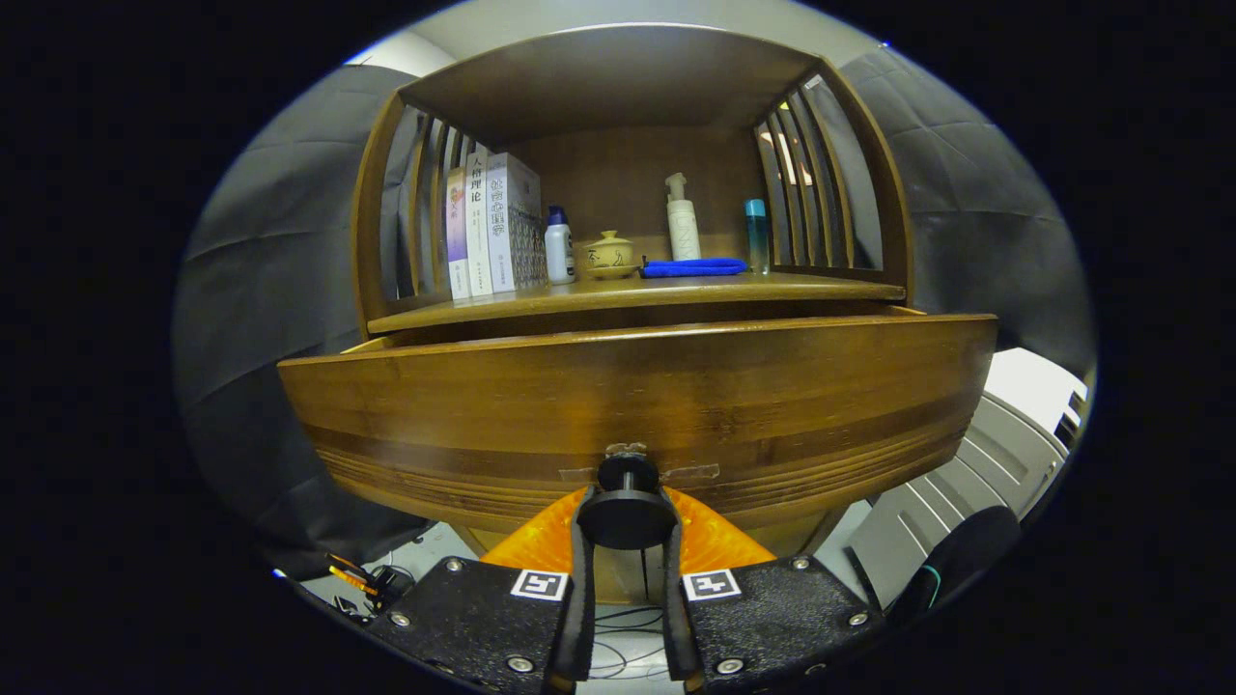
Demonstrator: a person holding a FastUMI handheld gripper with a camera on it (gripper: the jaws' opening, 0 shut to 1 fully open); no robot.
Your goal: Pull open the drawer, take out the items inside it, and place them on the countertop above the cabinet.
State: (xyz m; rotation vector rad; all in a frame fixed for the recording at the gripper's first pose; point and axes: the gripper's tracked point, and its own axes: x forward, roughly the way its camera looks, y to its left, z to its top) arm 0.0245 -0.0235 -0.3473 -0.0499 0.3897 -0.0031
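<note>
Drawer (pixel 637 386) sits pulled partway out of the wooden cabinet (pixel 386 193), its curved front panel right ahead of your tool (pixel 628 521). You have both fingers closed onto the round dark knob (pixel 628 512) at the panel's lower middle, one on each side of it. From this angle you cannot see inside the drawer. Above it, on the desk (pixel 637 290), reading from the left: three upright books (pixel 488 227), a small white bottle with a blue cap (pixel 558 246), a yellow lidded pot (pixel 608 254), a folded blue cloth (pixel 693 266) with a white pump bottle (pixel 683 222) standing behind it, then a slim teal bottle (pixel 757 235) near the slatted side.
</note>
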